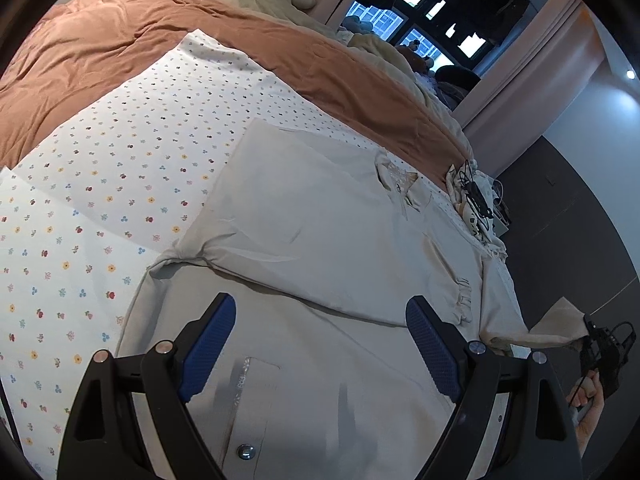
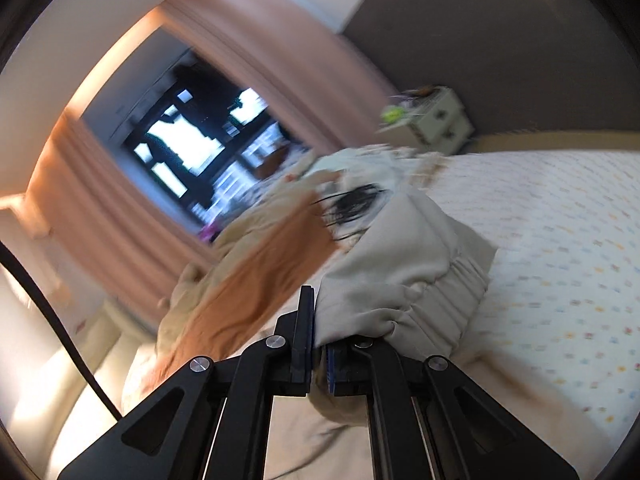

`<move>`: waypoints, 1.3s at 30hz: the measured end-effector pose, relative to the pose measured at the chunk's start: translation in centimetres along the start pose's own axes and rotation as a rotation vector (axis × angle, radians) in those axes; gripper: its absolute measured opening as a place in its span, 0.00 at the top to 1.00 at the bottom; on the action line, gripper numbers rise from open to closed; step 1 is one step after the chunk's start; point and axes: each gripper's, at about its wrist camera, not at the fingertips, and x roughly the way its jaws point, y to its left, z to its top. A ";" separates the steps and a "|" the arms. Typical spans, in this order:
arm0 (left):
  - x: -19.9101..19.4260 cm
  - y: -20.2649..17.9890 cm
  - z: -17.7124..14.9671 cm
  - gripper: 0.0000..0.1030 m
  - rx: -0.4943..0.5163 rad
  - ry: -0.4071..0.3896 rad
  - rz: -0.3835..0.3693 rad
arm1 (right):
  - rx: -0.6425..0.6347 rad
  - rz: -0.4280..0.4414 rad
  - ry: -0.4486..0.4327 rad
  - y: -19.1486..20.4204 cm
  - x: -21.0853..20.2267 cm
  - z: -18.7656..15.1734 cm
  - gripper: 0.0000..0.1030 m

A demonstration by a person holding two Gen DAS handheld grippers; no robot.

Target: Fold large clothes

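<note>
A big cream shirt (image 1: 320, 216) is lying on the bed (image 1: 100, 208), on top of the white sheet with little flowers. This shirt is the landmark here.

The left gripper (image 1: 320, 344) is hanging just above the near part of the shirt, over a chest pocket (image 1: 256, 384). Its two blue pads (image 1: 208, 344) are standing wide apart, and nothing is sitting between them.

The right gripper (image 2: 318, 340) is off the right edge of the shirt, past the side of the bed. Its claws are pressed together and are pinching a sleeve (image 2: 404, 276) of the shirt near its gathered cuff. In the left view, the sleeve is stretching from the shirt out to that gripper, and a hand (image 1: 588, 408) is holding the gripper.

An orange blanket (image 1: 120, 52) is lying on the bed behind the shirt. A window (image 1: 432, 12) with pink curtains (image 1: 532, 60) is showing far behind the shirt.
</note>
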 end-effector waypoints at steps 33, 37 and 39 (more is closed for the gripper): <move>-1.7 4.6 2.2 0.14 -0.130 -0.035 -0.014 | -0.075 0.189 0.739 9.3 21.9 -7.1 0.02; -1.1 3.0 1.7 0.14 -0.082 -0.019 -0.009 | -0.077 0.123 0.681 7.7 18.4 -3.5 0.02; -0.8 1.9 1.4 0.14 -0.047 -0.014 -0.009 | -0.074 0.080 0.630 7.0 15.9 -1.8 0.02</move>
